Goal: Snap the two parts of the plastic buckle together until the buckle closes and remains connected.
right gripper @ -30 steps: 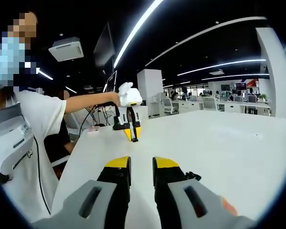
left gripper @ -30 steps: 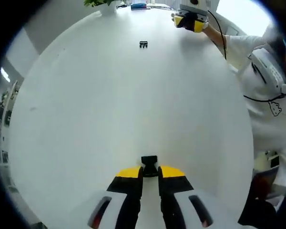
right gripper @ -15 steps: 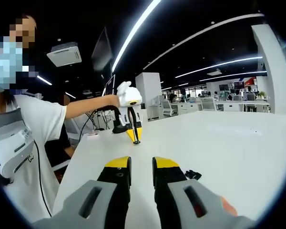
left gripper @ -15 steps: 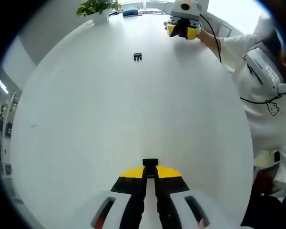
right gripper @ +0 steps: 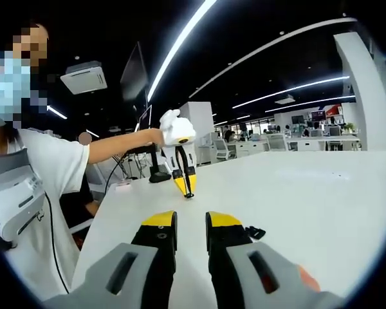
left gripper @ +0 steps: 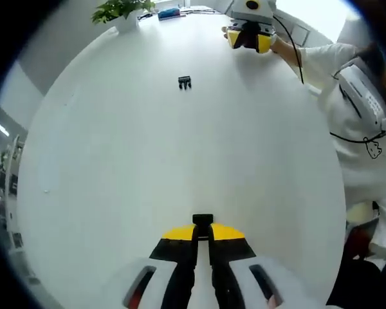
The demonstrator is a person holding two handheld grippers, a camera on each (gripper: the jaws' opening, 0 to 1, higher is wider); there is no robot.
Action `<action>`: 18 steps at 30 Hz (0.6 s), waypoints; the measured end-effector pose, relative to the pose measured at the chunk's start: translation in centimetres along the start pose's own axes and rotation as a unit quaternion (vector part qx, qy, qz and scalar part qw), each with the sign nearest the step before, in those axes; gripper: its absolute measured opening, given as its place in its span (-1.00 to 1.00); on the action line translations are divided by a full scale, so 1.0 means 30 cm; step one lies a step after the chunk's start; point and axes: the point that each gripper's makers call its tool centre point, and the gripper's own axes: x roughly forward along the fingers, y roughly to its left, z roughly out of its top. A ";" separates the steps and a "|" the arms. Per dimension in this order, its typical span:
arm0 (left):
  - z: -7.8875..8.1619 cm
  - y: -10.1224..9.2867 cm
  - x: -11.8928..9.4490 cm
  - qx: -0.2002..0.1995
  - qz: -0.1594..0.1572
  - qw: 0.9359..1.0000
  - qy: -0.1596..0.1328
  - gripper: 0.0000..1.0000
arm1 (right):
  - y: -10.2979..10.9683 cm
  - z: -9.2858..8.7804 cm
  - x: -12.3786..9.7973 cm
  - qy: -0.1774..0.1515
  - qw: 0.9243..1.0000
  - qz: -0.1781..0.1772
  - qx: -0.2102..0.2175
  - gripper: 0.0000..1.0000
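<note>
Since a second ago the left gripper (left gripper: 202, 233) has closed its jaws on one buckle half (left gripper: 202, 219), which now sticks out from between the yellow tips above the white desk (left gripper: 116, 161). The other buckle half (left gripper: 184, 82) lies far across the desk, near the right gripper (left gripper: 249, 40). In the right gripper view, that gripper's jaws stand slightly apart, empty, with this half (right gripper: 253, 232) just beside them.
</note>
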 end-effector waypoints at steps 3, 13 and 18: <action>0.023 0.019 0.004 -0.004 0.010 1.000 0.019 -0.90 | -0.003 0.008 -0.002 -0.005 1.000 -0.003 -0.001 -0.67; 0.101 -0.012 0.045 0.004 0.006 1.000 0.025 -0.90 | -0.006 0.019 -0.011 -0.015 1.000 -0.007 0.001 -0.67; 0.132 -0.009 0.046 0.008 0.009 1.000 0.027 -0.90 | 0.003 0.024 -0.006 -0.018 1.000 -0.004 -0.001 -0.67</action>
